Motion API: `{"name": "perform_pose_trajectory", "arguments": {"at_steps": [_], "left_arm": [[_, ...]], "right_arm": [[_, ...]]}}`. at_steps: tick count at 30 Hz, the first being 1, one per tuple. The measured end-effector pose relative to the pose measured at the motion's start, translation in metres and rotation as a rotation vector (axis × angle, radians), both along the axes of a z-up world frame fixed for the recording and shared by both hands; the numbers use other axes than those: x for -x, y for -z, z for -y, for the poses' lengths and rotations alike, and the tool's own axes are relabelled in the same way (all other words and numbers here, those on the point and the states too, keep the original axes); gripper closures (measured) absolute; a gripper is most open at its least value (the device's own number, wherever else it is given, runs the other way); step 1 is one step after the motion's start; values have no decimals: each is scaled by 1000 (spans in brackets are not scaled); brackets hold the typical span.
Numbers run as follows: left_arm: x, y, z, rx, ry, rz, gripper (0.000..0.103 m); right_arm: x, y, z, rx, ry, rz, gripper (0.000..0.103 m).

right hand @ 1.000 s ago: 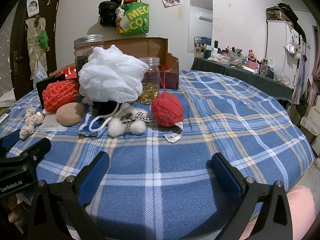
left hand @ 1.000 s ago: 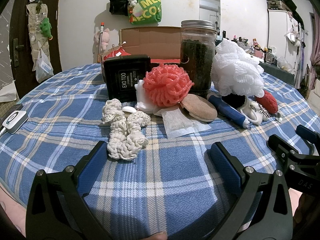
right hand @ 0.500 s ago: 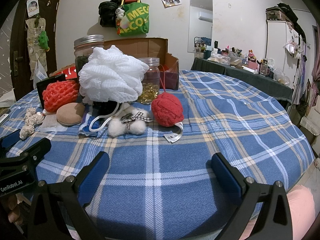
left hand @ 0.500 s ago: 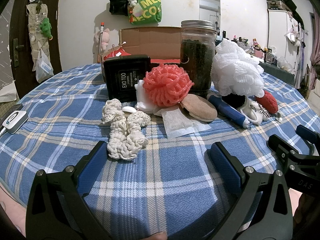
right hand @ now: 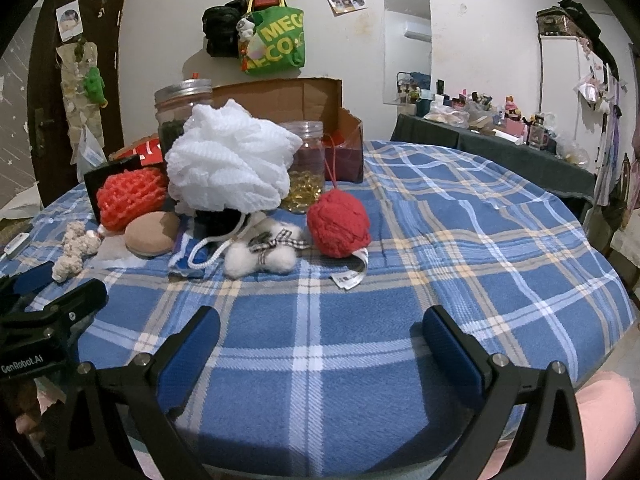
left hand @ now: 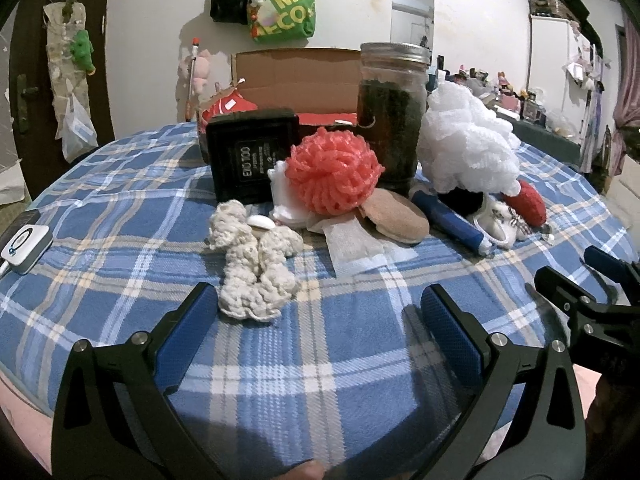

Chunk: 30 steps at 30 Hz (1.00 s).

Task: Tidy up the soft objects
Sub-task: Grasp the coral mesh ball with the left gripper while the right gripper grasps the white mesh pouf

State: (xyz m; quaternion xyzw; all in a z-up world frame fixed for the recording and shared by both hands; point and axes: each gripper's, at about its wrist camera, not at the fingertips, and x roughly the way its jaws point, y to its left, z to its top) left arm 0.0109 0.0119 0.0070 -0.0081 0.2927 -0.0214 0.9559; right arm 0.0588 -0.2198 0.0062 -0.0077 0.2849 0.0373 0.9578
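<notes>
Soft things lie in a row on the blue plaid cloth (left hand: 120,216). A cream crocheted piece (left hand: 254,262) sits just beyond my left gripper (left hand: 316,312), which is open and holds nothing. Behind it are a coral mesh pouf (left hand: 334,176), a tan round puff (left hand: 394,216) and a big white mesh pouf (left hand: 468,148). In the right wrist view the white pouf (right hand: 230,166), a white fluffy bow (right hand: 262,254) and a red knitted ball (right hand: 340,220) lie ahead of my open, empty right gripper (right hand: 320,328).
A dark glass jar (left hand: 392,112), a black box (left hand: 252,156), a blue tube (left hand: 448,220) and an open cardboard box (left hand: 296,76) stand among the soft things. A small jar of yellow capsules (right hand: 306,172) is behind the red ball. A white device (left hand: 24,242) lies at the left edge.
</notes>
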Motion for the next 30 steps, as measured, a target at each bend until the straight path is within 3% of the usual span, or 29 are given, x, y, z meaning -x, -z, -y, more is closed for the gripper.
{"name": "perform_pose_trajectory", "arguments": {"at_steps": [13, 26, 30], "left_arm": [[-20, -44, -9, 11, 81, 73, 0], [-67, -51, -11, 49, 152, -15, 0], [-77, -48, -8, 39, 169, -35, 6]], "right_arm": [[-28, -47, 0, -89, -104, 56, 0], [-81, -61, -15, -122, -229, 6, 0], [-93, -57, -18, -150, -272, -29, 0]]}}
